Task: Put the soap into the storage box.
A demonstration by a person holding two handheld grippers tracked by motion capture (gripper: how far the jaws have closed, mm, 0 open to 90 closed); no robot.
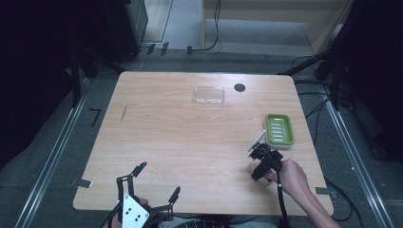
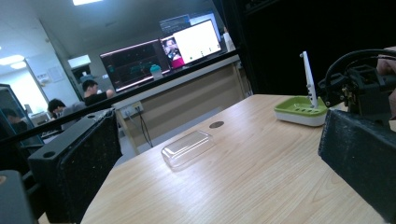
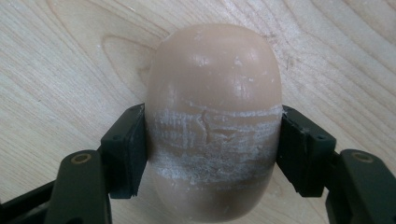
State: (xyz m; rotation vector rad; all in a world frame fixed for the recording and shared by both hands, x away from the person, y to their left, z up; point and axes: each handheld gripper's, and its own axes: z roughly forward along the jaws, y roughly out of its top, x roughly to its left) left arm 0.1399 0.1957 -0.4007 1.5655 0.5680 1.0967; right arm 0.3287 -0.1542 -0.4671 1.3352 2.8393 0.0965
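A beige oval soap bar (image 3: 212, 93) with white scuff marks sits between the jaws of my right gripper (image 3: 212, 156), which is shut on its sides just over the wooden table (image 1: 166, 137). Whether the bar touches the wood I cannot tell. From above, the right gripper (image 1: 261, 163) points down near the front right of the table, just in front of a green soap dish (image 1: 279, 129). That dish (image 2: 299, 112) stands beside the right gripper (image 2: 355, 88) in the left gripper view. My left gripper (image 1: 159, 178) is open at the front edge, its jaws wide apart and holding nothing (image 2: 219, 168).
A clear plastic lid (image 1: 208, 95) lies at the back middle of the table, next to a black round hole (image 1: 239, 87). A white strip (image 1: 256, 141) sticks up from the right gripper beside the dish. Cables run over the floor beyond the table.
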